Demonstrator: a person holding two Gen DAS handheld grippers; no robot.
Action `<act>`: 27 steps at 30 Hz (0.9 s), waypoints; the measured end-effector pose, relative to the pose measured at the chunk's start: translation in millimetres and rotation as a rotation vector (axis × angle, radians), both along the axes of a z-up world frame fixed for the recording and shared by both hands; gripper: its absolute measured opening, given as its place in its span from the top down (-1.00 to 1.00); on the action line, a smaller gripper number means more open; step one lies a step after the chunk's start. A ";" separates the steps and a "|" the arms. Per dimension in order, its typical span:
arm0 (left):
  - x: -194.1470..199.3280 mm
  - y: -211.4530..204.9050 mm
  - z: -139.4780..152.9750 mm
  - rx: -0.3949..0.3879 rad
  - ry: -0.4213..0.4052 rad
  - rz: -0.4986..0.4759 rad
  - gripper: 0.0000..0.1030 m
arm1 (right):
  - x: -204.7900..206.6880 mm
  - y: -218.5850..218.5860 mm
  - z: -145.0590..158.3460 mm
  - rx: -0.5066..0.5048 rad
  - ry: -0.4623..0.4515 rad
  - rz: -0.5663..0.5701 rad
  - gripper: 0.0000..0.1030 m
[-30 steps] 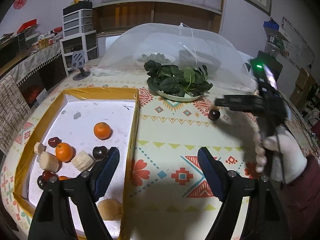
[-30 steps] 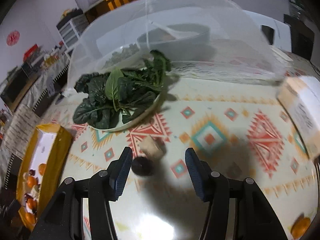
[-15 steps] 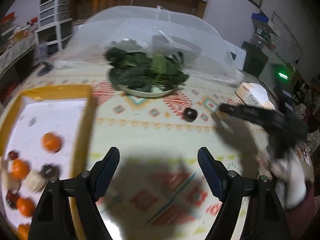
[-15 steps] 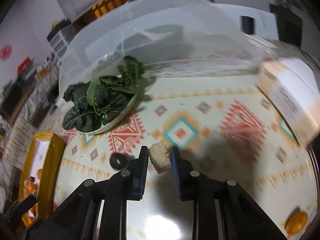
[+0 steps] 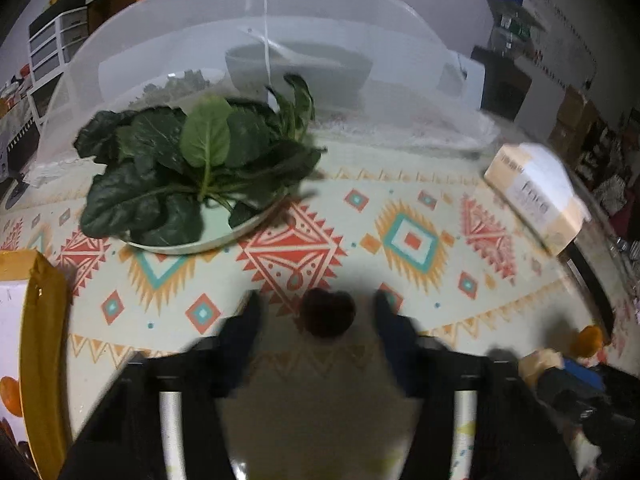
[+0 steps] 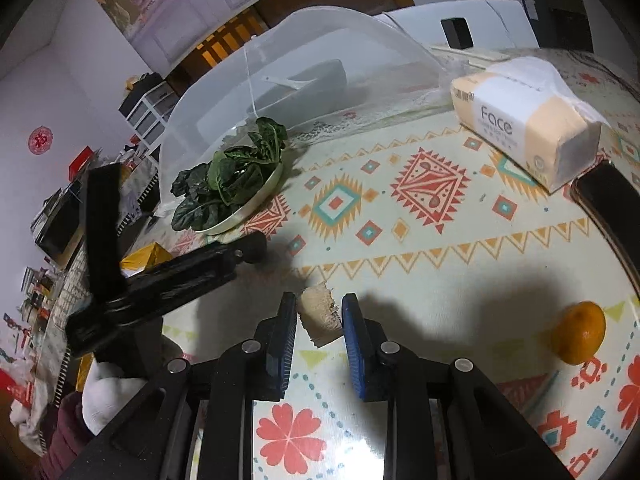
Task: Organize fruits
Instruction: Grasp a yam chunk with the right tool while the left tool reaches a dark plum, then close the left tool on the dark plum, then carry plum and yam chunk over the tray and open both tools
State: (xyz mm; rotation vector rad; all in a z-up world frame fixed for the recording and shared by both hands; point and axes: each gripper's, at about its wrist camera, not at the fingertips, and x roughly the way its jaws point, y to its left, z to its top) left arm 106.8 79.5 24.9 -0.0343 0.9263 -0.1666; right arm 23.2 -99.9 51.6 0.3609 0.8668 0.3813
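- Right now your left gripper (image 5: 318,312) straddles the dark round fruit (image 5: 328,317) on the patterned tablecloth (image 5: 412,240). Its jaws have just been closing, yet a gap shows on each side of the fruit, so nothing is gripped.
- Finish that closure slowly. The fruit is round and looks smooth, so it could roll or squirt out if one pad arrives first; centre it between the pads before you squeeze.
- Steady the hand as well: the fingers are smeared with motion blur, and a moving grasp on a small round thing is likely to miss.
- Your right gripper (image 6: 320,320) is clamped on the pale cut fruit chunk (image 6: 318,314), pads pressing both its sides. It looks soft and fibrous, so add no more pressure.
- Carry both toward the yellow-rimmed tray (image 5: 42,320) at the left, where orange fruit already lies.
- Only the left wrist view shows the dark fruit, the gap beside it and the tray's edge.
- Only the right wrist view shows the grip on the chunk, the loose orange (image 6: 580,336) left on the cloth at the right, and the whole tissue pack (image 6: 524,120).
- Both views show the plate of greens (image 5: 192,184) and the mesh food cover (image 5: 260,40) behind.
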 end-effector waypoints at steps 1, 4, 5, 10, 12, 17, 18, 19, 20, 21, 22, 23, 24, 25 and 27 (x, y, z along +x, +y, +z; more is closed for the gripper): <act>0.2 -0.7 -2.8 -0.016 0.007 -0.016 0.40 | -0.1 0.7 -0.5 0.003 -0.001 0.005 0.51; -1.2 -3.6 -4.3 -0.016 -0.006 -0.020 0.50 | 0.7 2.2 -3.8 0.004 0.003 0.013 0.51; -2.2 -4.4 -4.6 -0.012 -0.010 -0.018 0.50 | 1.2 2.4 -5.2 0.005 0.009 0.013 0.51; -20.7 4.9 8.6 -0.015 -0.030 0.000 0.51 | -1.6 3.0 -0.4 0.002 0.000 0.012 0.51; -35.1 15.7 22.0 -0.037 -0.051 0.007 0.51 | -4.1 7.0 4.1 -0.003 -0.010 0.021 0.51; -80.8 52.0 56.1 -0.117 -0.101 0.035 0.51 | -11.2 27.1 17.4 -0.001 -0.033 0.065 0.51; -91.8 62.2 62.4 -0.131 -0.113 0.046 0.50 | -13.8 35.9 21.5 0.004 -0.040 0.085 0.51; -102.7 73.8 68.1 -0.146 -0.124 0.061 0.50 | -15.5 42.3 23.9 0.006 -0.043 0.100 0.51; -113.0 85.8 72.6 -0.157 -0.133 0.081 0.50 | -18.3 53.4 27.7 0.009 -0.050 0.126 0.51; -126.7 102.5 77.2 -0.171 -0.141 0.113 0.50 | -20.3 61.2 29.8 0.011 -0.054 0.142 0.51; -134.7 114.8 79.6 -0.180 -0.144 0.134 0.50 | -22.6 71.1 32.1 0.011 -0.058 0.162 0.51; -141.9 126.8 81.1 -0.186 -0.147 0.157 0.50 | -25.5 84.7 34.9 0.011 -0.063 0.188 0.51; -152.2 141.8 82.7 -0.188 -0.153 0.190 0.50 | -27.7 94.6 36.3 0.009 -0.066 0.207 0.51; -160.4 153.3 83.8 -0.184 -0.159 0.217 0.50 | -30.0 106.6 37.8 0.008 -0.068 0.229 0.51; -177.5 179.3 85.3 -0.167 -0.176 0.277 0.50 | -35.1 132.9 40.3 0.010 -0.068 0.278 0.51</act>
